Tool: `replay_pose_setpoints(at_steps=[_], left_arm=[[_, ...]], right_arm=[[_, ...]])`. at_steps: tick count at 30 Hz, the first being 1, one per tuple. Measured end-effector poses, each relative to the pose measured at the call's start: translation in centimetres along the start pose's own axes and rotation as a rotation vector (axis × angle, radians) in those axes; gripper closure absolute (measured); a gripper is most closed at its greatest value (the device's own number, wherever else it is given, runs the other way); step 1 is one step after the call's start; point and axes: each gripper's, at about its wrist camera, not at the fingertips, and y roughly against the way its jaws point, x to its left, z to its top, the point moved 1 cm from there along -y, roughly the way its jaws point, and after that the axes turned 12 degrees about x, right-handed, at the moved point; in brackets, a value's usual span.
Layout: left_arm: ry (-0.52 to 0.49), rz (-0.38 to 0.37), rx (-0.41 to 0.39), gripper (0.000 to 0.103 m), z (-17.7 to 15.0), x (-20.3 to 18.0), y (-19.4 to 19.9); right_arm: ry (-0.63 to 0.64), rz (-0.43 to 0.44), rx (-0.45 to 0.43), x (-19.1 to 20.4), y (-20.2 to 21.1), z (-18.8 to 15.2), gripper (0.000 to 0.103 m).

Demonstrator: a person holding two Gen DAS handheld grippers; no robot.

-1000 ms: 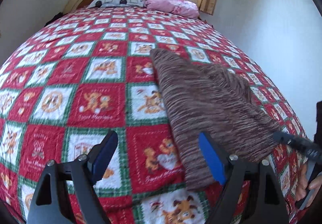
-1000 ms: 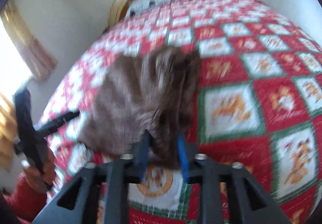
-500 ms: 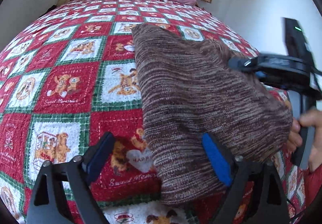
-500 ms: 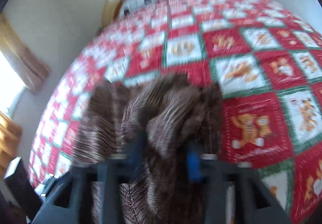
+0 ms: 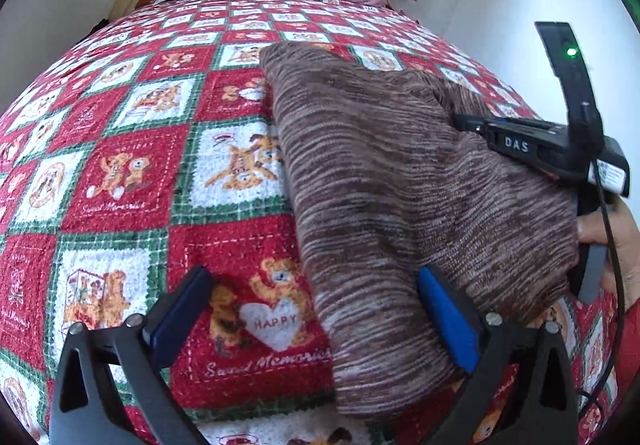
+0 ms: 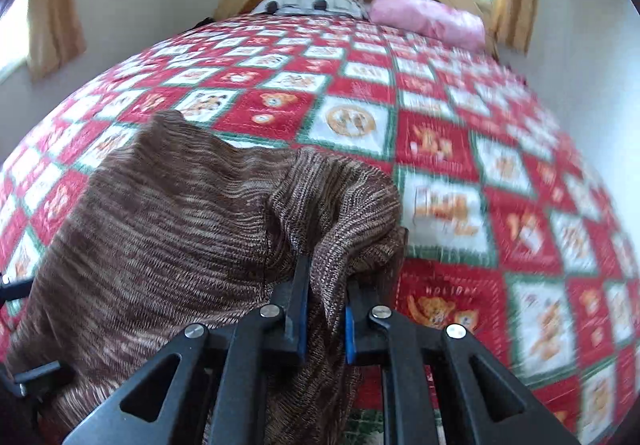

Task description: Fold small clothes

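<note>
Your right gripper (image 6: 325, 309) is closing on a bunched ridge of the brown knit garment (image 5: 400, 181), which lies on the red patchwork bedspread (image 5: 120, 173) near the foot of the bed. Your left gripper (image 5: 312, 313) is opening wide, one finger (image 5: 448, 321) resting on the garment's near edge, nothing pinched between the jaws. To do this fold well, take the near corner with the left before lifting, pinch only the layers you mean to move, then carry both corners together so the edge lands straight.
</note>
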Motion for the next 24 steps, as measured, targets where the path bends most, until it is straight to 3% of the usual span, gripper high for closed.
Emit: replay_pose_setpoints(at_steps=[3, 5, 9, 12, 17, 22, 24], left_arm=[[0.008, -0.012, -0.003, 0.0, 0.0, 0.2, 0.0], [0.011, -0.019, -0.004, 0.0, 0.1, 0.5, -0.1], [0.015, -0.023, -0.007, 0.0, 0.2, 0.6, -0.1], [0.014, -0.021, -0.007, 0.0, 0.1, 0.7, -0.1], [0.016, -0.02, -0.007, 0.0, 0.1, 0.7, 0.0], [0.016, -0.012, -0.009, 0.0, 0.0, 0.6, 0.0], [0.012, -0.006, -0.005, 0.0, -0.1, 0.6, 0.0]], right_arm=[[-0.116, 0.097, 0.024, -2.4, 0.1, 0.2, 0.081], [-0.18, 0.137, 0.019, -3.5, 0.5, -0.2, 0.081], [-0.348, 0.063, -0.093, -5.2, 4.8, -2.3, 0.081], [-0.278, 0.092, -0.135, -2.9, 7.9, -4.1, 0.081], [-0.084, 0.157, -0.112, 3.7, 9.3, -6.1, 0.081], [-0.096, 0.076, -0.015, 4.1, 6.9, -8.6, 0.081], [-0.146, 0.101, -0.028, 2.9, 6.2, -10.0, 0.082]])
